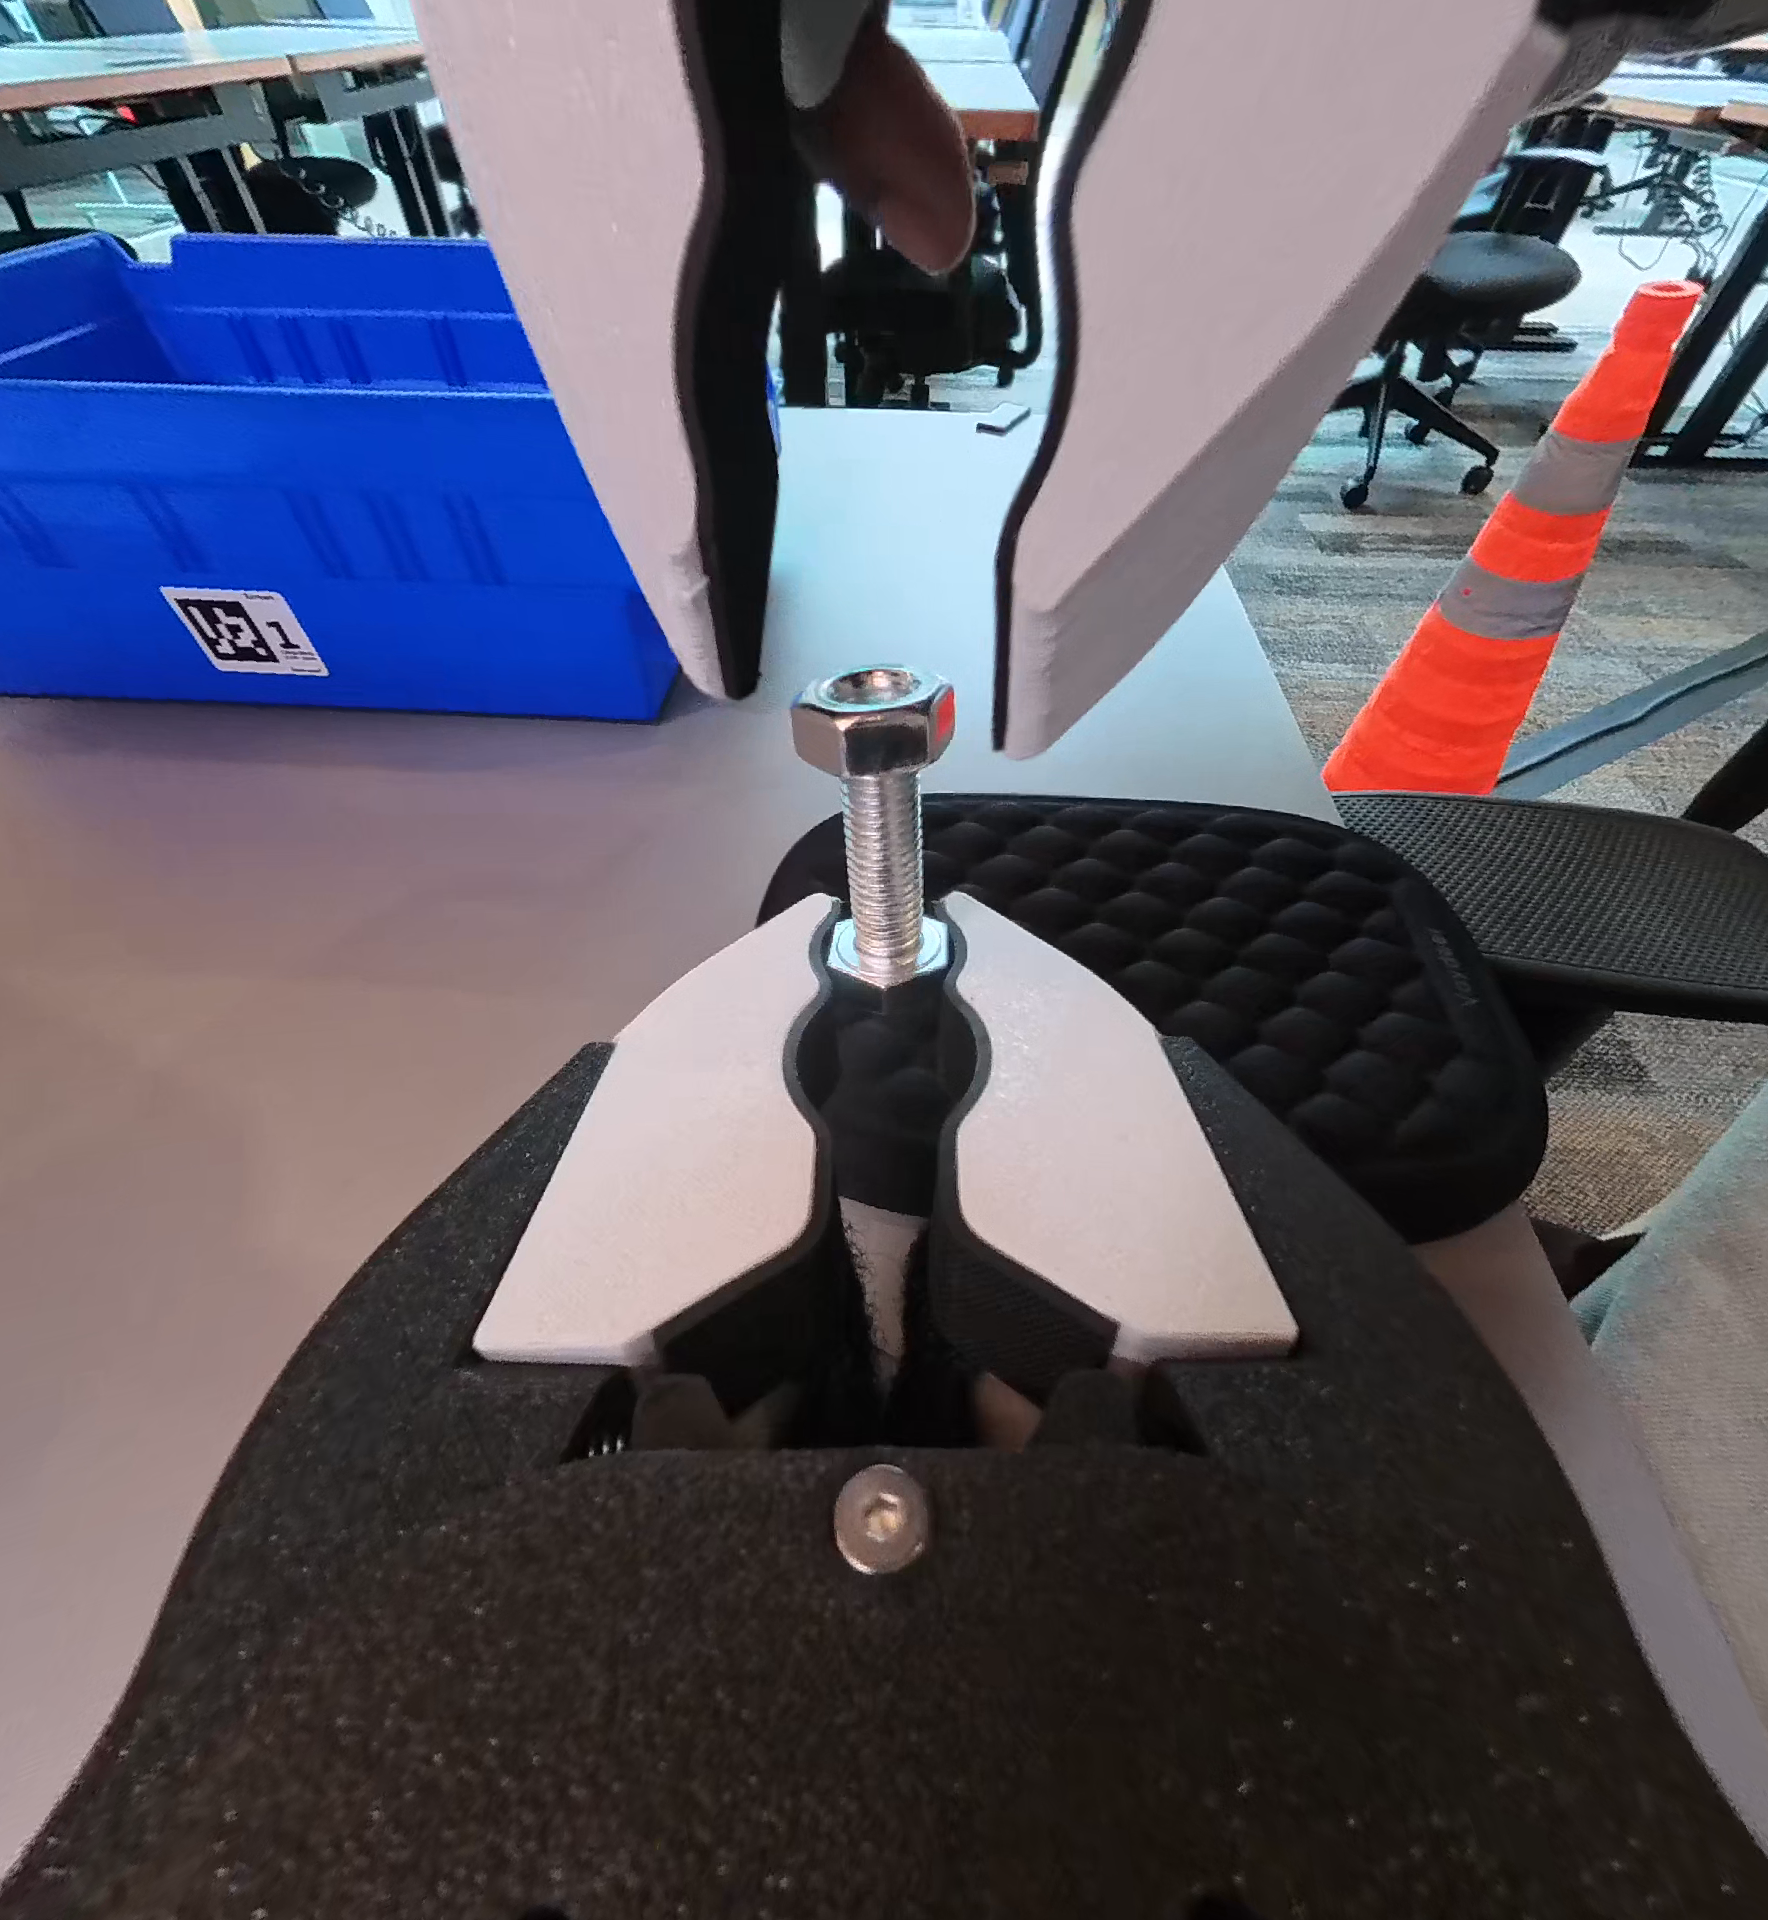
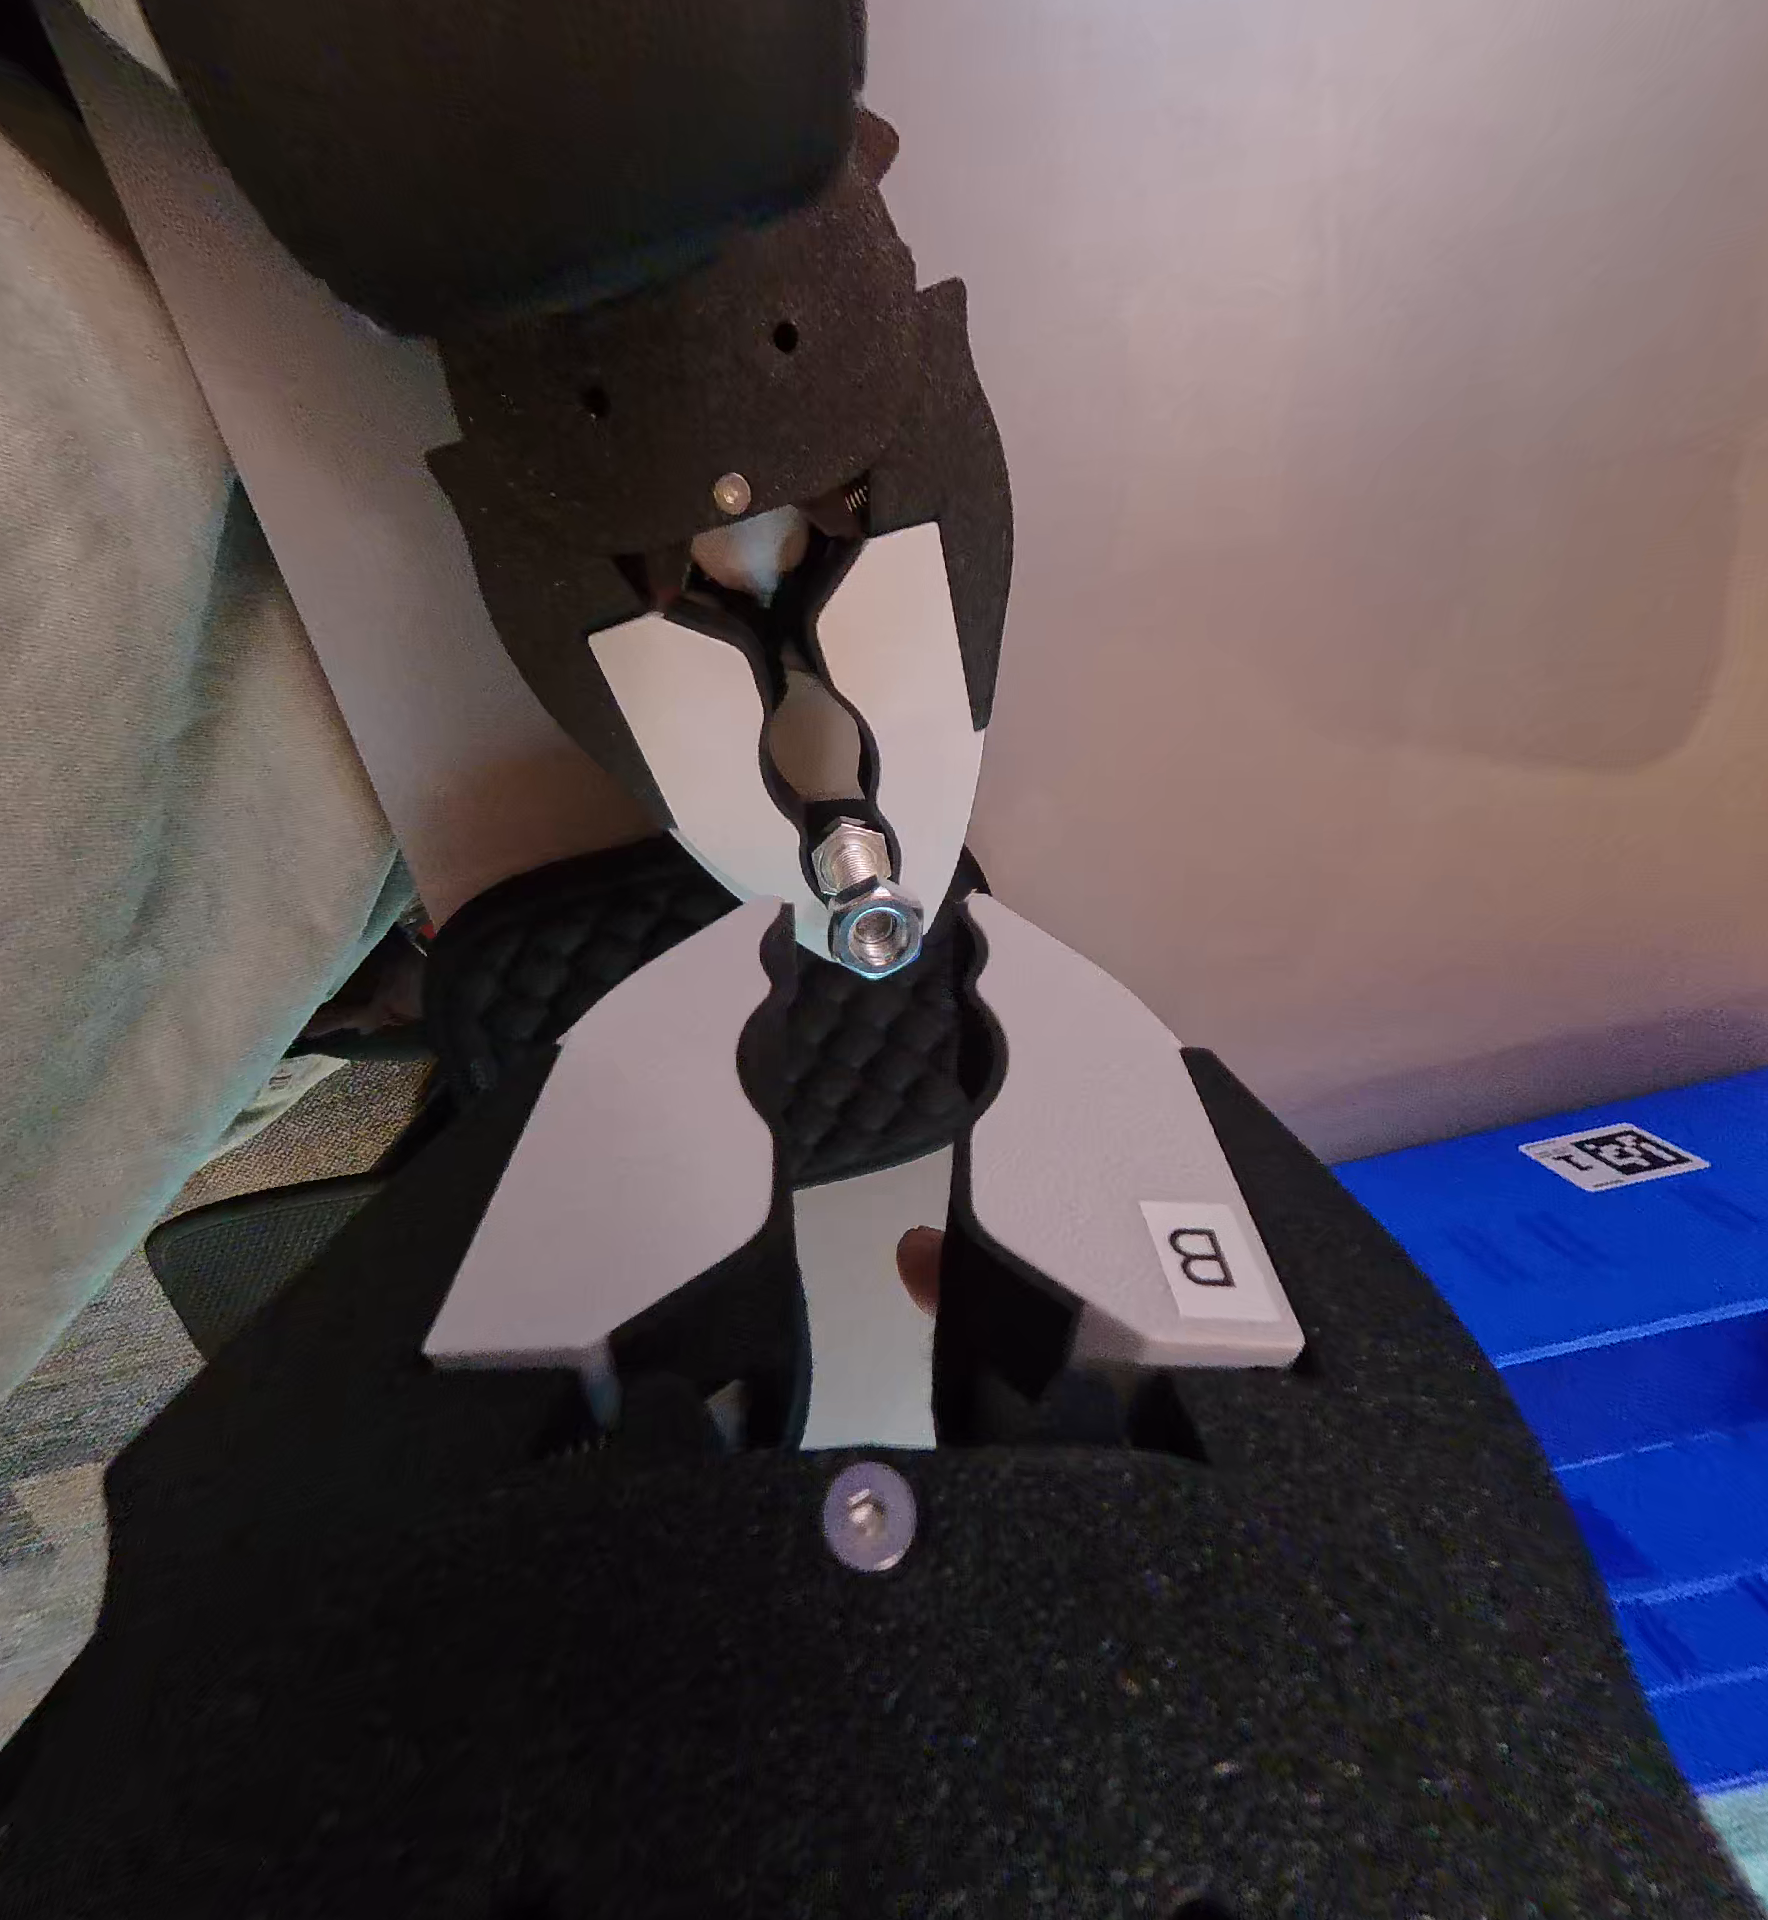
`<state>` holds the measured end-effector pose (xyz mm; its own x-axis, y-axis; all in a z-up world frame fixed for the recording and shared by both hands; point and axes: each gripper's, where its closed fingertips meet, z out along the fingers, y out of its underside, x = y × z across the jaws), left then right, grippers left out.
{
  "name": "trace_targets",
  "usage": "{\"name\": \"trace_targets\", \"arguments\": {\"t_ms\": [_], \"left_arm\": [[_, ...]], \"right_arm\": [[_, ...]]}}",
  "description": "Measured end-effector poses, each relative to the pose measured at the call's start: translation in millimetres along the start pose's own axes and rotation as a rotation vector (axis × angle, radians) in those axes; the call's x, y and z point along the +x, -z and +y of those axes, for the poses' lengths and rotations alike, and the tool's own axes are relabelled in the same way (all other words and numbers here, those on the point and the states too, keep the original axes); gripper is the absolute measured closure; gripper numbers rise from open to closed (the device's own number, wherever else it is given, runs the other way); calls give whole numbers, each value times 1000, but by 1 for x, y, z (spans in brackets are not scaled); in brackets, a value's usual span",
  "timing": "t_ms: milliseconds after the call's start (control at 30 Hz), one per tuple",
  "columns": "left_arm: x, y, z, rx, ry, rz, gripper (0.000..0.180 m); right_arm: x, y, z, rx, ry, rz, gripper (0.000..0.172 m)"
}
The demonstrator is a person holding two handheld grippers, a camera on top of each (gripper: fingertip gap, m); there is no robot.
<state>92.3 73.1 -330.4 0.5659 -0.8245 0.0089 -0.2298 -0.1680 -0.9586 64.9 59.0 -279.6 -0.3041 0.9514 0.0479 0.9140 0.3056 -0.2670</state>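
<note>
- Bolt (image 1: pixel 878 831) upright in left gripper (image 1: pixel 885 951), fingers clamped on its lower nut/head; upper nut (image 1: pixel 872 719) at bolt's far end.
- Right gripper (image 1: pixel 875 717) spread wide, pads straddling upper nut w/o touching.
- Blue bin (image 1: pixel 267 468) far left on table (image 1: pixel 236 987); black cushion (image 1: pixel 1223 966) right; orange cone (image 1: pixel 1524 561) far right.

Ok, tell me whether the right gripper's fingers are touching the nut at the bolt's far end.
Apart. The left wrist view shows the right gripper open, with bare table visible between each fingertip and the nut.
</note>
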Motion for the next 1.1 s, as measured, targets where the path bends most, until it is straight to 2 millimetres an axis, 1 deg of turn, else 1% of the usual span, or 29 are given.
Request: {"name": "trace_targets", "arguments": {"t_ms": [33, 100, 167, 233, 300, 367, 500, 633, 733, 833, 967, 1100], "left_arm": [[0, 0, 0, 1, 1, 1, 166], [2, 0, 0, 5, 0, 18, 166], [7, 2, -2, 17, -14, 55, 166], [15, 3, -3, 29, -33, 112, 166], [23, 6, -4, 43, -53, 177, 166], [31, 9, -4, 52, -66, 242, 166], [42, 13, -4, 60, -80, 340, 166], [49, 16, -4, 63, -87, 400, 166], [50, 16, -4, 58, -88, 412, 166], [49, 15, -3, 52, -87, 399, 166], [41, 12, -3, 48, -82, 326, 166], [27, 8, -2, 33, -52, 214, 166]], "right_arm": [[0, 1, 1, 1, 11, -4, 143], [1, 3, 2, 18, 108, -13, 142], [2, 7, 5, 52, 292, -41, 141], [-9, 12, 8, 120, 501, -140, 141], [-20, 16, 6, 208, 695, -202, 141], [-24, 17, 1, 236, 836, -207, 139], [-37, 13, -2, 166, 981, -284, 136], [-40, 7, 0, 88, 1089, -312, 142], [-43, 6, -3, 86, 1116, -329, 152], [-43, 4, -3, 65, 1074, -329, 154], [-37, 3, -3, 46, 877, -305, 154], [-24, 1, -2, 33, 580, -224, 154]]}}
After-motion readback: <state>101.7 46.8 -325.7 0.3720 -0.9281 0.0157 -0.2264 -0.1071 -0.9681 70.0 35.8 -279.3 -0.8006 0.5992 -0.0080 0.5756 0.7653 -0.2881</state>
